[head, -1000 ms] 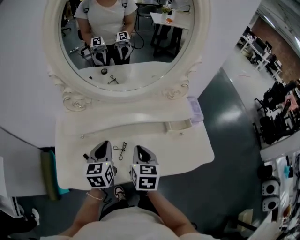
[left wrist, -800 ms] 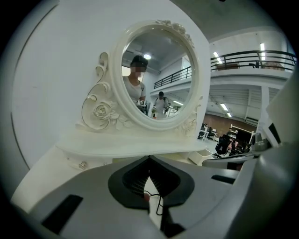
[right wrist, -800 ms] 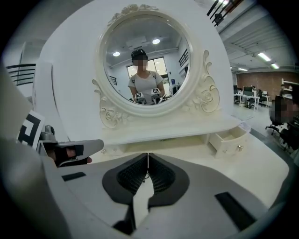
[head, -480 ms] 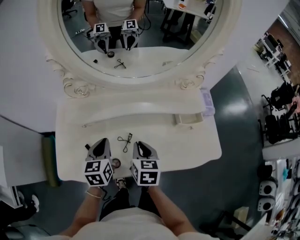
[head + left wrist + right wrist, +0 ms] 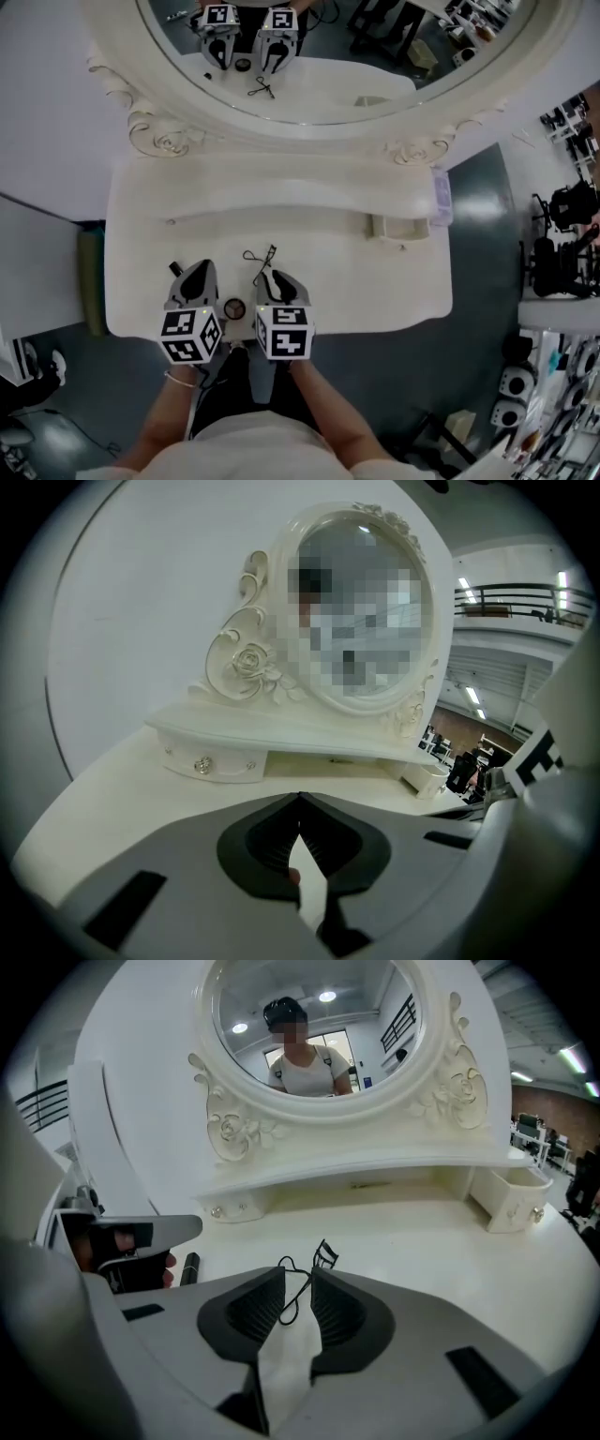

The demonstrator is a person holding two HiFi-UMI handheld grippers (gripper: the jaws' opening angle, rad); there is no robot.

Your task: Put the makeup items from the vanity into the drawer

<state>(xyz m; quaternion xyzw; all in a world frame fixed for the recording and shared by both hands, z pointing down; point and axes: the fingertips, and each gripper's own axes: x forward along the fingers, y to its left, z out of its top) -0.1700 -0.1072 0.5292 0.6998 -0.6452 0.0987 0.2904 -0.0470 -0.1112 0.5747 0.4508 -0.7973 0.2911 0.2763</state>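
A black eyelash curler (image 5: pixel 262 259) lies on the white vanity top (image 5: pixel 356 281). Its wire handle loops (image 5: pixel 298 1283) sit between the tips of my right gripper (image 5: pixel 297 1277), whose jaws have just been opening and do not press on it. My left gripper (image 5: pixel 195 274) hovers beside it to the left, its tips (image 5: pixel 300 801) meeting with nothing seen between them. A small round compact (image 5: pixel 233 307) lies between the two grippers. A short black tube (image 5: pixel 189 1267) rests by the left gripper.
A small drawer (image 5: pixel 397 227) stands pulled out at the right under the raised shelf (image 5: pixel 281 202); a shut drawer with knobs (image 5: pixel 211 764) is at the left. The oval mirror (image 5: pixel 356 56) rises behind. The vanity's front edge (image 5: pixel 375 323) is just below the grippers.
Both grippers have sunk toward the vanity top. The right gripper's tips now straddle the curler's handle. The head view has shifted, bringing the round compact into sight.
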